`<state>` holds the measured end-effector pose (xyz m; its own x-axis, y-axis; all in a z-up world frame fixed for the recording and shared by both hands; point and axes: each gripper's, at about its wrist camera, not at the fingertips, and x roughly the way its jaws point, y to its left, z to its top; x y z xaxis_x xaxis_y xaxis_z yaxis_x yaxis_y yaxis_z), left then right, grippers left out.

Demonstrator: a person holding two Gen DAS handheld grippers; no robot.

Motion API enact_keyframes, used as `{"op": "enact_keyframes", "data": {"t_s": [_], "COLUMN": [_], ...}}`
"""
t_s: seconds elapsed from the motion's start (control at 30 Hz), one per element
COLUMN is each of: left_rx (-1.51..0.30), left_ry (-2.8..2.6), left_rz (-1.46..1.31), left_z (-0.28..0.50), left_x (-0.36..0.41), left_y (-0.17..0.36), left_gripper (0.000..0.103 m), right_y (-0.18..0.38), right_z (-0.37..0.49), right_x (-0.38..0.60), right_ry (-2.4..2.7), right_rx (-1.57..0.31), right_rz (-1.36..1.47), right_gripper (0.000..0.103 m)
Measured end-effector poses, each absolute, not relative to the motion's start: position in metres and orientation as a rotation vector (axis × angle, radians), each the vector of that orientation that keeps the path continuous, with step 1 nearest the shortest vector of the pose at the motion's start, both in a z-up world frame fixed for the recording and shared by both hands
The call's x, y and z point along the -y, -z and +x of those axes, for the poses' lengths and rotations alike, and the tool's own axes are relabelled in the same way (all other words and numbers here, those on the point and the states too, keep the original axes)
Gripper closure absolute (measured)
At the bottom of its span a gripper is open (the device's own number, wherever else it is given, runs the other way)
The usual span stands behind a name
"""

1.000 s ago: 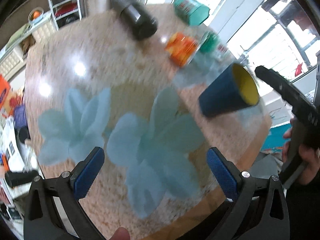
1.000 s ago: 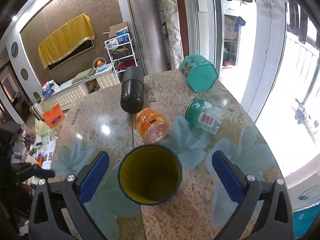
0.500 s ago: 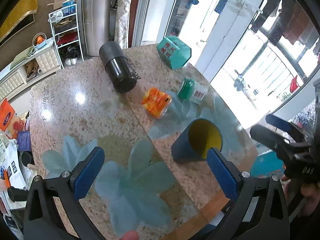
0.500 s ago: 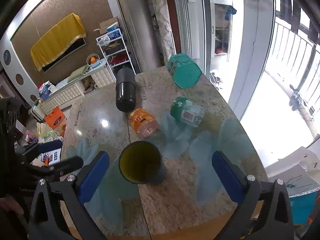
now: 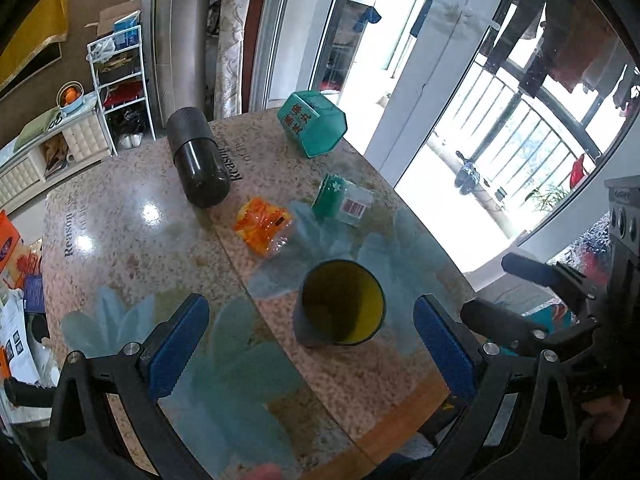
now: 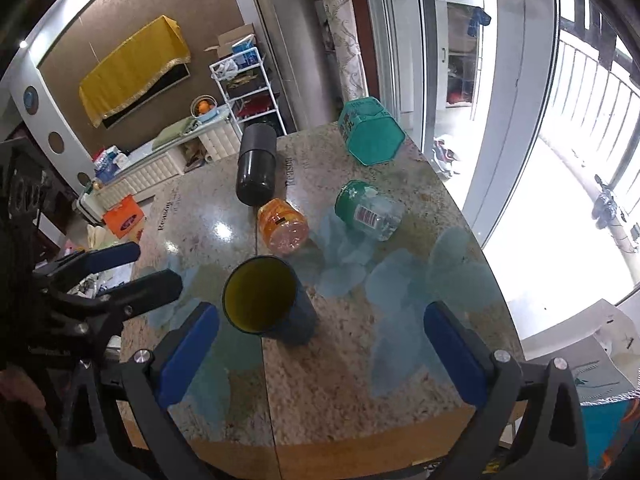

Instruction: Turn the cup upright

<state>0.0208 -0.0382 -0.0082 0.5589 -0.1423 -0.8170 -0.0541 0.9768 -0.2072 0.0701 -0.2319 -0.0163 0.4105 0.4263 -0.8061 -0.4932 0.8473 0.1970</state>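
A dark blue cup with a yellow inside (image 5: 340,307) stands upright, mouth up, on the speckled stone table (image 5: 120,248). It also shows in the right wrist view (image 6: 264,300). My left gripper (image 5: 312,344) is open and empty, held high above the table's near edge, with the cup between its fingers in the view. My right gripper (image 6: 320,344) is open and empty, also raised well back from the cup. Each gripper shows in the other's view, the right one (image 5: 520,300) and the left one (image 6: 116,272).
On the table behind the cup lie a black cylinder (image 5: 198,164), an orange jar (image 5: 264,230), a clear jar with a green lid (image 5: 344,204) and a teal hexagonal box (image 5: 314,124). Glass doors stand to the right, shelves at the back left.
Both grippers have pulled up and back from the table. The cup stays upright where it stands and looks smaller in both views.
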Motion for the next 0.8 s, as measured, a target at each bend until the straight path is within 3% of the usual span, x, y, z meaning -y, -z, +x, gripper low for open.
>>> {"op": "enact_keyframes", "data": {"t_s": [0.8], "left_rx": [-1.014], "left_ry": [0.05], "left_rz": [-0.196], "left_z": [0.024], "left_x": [0.038], "left_y": [0.013], "left_gripper": [0.0], "right_y": [0.016], "right_z": [0.082], "right_x": [0.241], "right_ry": [-0.628], "right_rx": [-1.002], "right_rz": [-0.055], "right_gripper": [0.0]}}
